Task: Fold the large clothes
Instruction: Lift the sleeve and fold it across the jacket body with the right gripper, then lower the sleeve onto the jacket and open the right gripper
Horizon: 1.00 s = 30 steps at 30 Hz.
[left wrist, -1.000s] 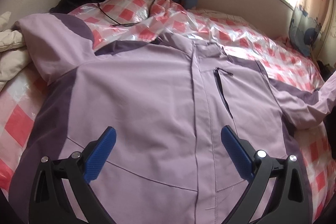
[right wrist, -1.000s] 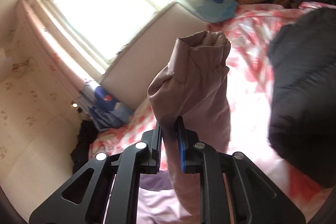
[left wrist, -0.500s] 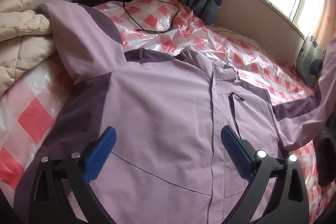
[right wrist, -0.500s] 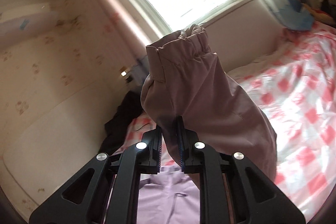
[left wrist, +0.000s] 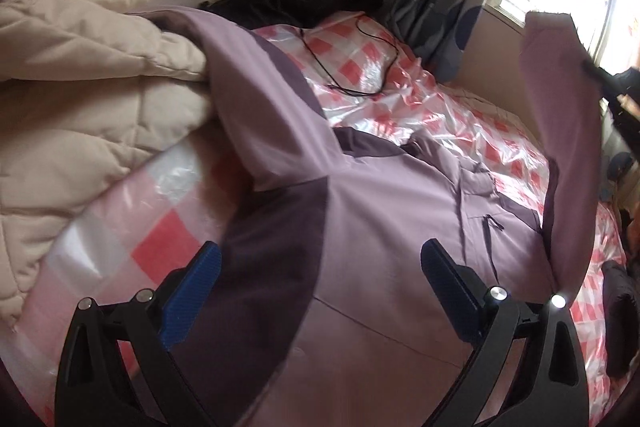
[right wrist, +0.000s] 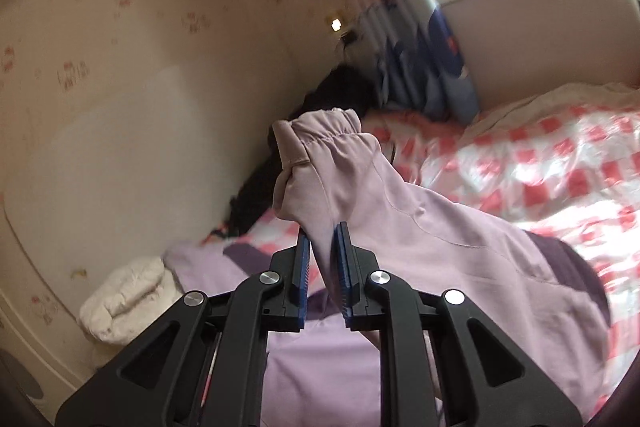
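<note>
The right gripper stays clenched on the sleeve of the lilac jacket, just behind the elastic cuff, and has carried it from out beside the bed to above the jacket's front. The jacket lies spread on the checked bedcover, directly ahead of the left gripper, whose jaws hang wide and empty. The sleeve fold looks underway

Lilac jacket lies front-up on bed, one sleeve raised.
</note>
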Motion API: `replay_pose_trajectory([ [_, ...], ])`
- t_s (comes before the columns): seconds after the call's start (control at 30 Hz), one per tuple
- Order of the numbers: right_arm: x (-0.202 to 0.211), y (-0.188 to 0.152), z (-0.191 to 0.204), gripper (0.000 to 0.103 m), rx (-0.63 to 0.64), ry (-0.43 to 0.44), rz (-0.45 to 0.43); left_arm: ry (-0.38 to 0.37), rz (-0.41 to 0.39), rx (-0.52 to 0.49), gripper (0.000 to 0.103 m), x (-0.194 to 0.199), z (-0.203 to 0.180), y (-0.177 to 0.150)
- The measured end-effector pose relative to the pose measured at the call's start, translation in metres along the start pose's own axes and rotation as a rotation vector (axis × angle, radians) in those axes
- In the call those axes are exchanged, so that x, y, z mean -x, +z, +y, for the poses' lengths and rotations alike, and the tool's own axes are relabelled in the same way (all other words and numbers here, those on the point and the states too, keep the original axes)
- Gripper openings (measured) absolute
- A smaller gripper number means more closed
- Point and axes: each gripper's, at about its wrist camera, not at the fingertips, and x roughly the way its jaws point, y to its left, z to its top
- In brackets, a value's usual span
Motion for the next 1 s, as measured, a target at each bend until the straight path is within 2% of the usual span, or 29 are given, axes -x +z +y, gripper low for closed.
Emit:
replay_pose_trajectory([
  [0.1,-0.048,-0.032,0.012,0.013,0.028,-0.014,0.089,0.010,-0.002,0.024,0.096,0.002,0.014,0.003],
  [0.23,-0.107,-0.098,0.015,0.013,0.064,-0.052,0.229,0.011,0.005,0.056,0.096,0.003,0.025,0.005],
  [0.33,-0.137,-0.146,0.013,0.013,0.098,-0.072,0.317,0.008,0.008,0.066,0.096,0.002,0.027,0.006],
  [0.47,-0.166,-0.192,0.009,0.015,0.122,-0.067,0.406,0.004,0.015,0.057,0.096,0.000,0.023,0.005],
  [0.53,-0.171,-0.203,0.003,0.021,0.105,-0.034,0.471,-0.002,0.017,0.055,0.096,-0.001,0.020,0.005],
  [0.6,-0.165,-0.205,-0.006,0.045,0.028,0.050,0.488,-0.010,0.015,0.050,0.096,-0.002,0.015,0.005],
  [0.67,-0.141,-0.199,-0.014,0.053,-0.024,0.091,0.445,-0.012,-0.004,0.037,0.096,-0.001,0.008,0.005],
  [0.73,-0.096,-0.185,-0.026,0.060,-0.058,0.106,0.338,-0.010,-0.045,0.010,0.096,0.004,-0.001,0.006],
  [0.8,-0.046,-0.169,-0.045,0.074,-0.059,-0.004,0.230,-0.041,-0.102,-0.040,0.096,0.009,-0.020,0.008],
  [0.83,-0.026,-0.163,-0.055,0.076,-0.048,-0.078,0.193,-0.064,-0.111,-0.060,0.096,0.009,-0.029,0.011],
  [0.9,0.010,-0.149,-0.082,0.085,-0.023,-0.264,0.137,-0.126,-0.111,-0.129,0.096,-0.001,-0.061,0.024],
  [0.93,0.026,-0.145,-0.103,0.086,-0.041,-0.347,0.126,-0.142,-0.120,-0.142,0.096,-0.005,-0.072,0.028],
  [0.97,0.035,-0.143,-0.119,0.086,-0.067,-0.393,0.124,-0.190,-0.121,-0.176,0.096,-0.019,-0.093,0.038],
  [1.0,0.042,-0.143,-0.134,0.087,-0.093,-0.437,0.129,-0.205,-0.101,-0.203,0.096,-0.032,-0.106,0.043],
])
